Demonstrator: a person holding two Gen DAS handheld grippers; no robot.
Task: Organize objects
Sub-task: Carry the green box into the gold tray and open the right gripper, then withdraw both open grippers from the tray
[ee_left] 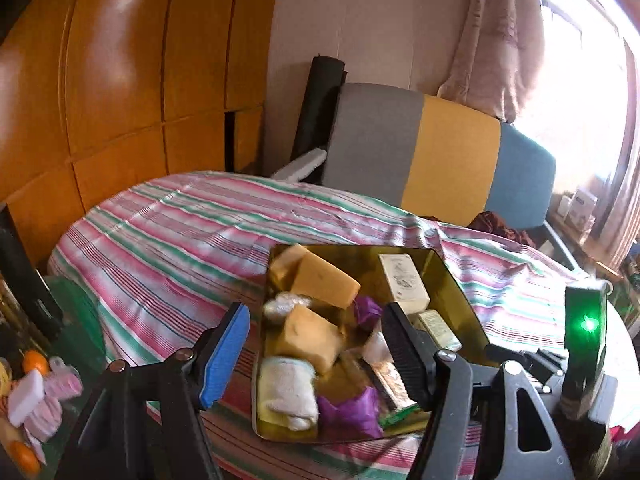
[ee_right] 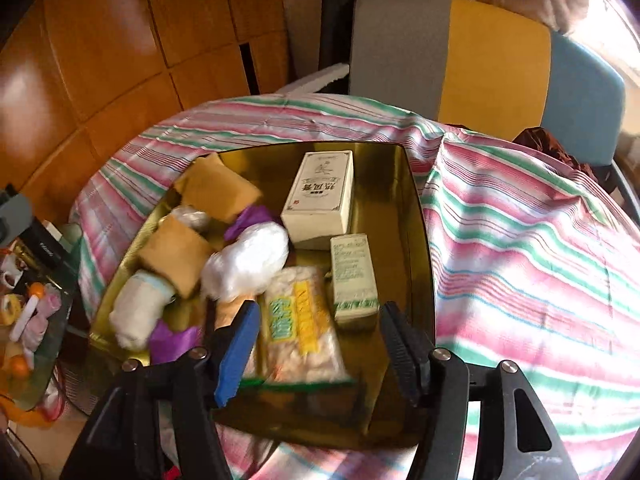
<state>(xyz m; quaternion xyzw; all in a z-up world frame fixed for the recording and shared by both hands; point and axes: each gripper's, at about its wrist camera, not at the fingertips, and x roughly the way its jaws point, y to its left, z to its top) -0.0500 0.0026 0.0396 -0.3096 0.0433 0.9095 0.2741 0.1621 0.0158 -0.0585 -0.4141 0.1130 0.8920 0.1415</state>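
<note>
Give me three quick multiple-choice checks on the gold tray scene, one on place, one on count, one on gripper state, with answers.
1. Where does the small green-and-white box lie compared with the large white box in the right wrist view?
A. Nearer the camera, inside the gold tray
B. On the striped cloth, outside the tray
C. On top of the large white box

2. How many yellow sponge blocks show in the left wrist view?
A. One
B. Three
C. Six

3. What state is the right gripper in?
A. Shut on the white plastic bag
B. Open, holding nothing
C. Shut on a sponge

Answers: 1 A, it sits in the tray just ahead of the gripper. 2 B, blocks and. 3 B, its pads stand apart over the snack packet.
</note>
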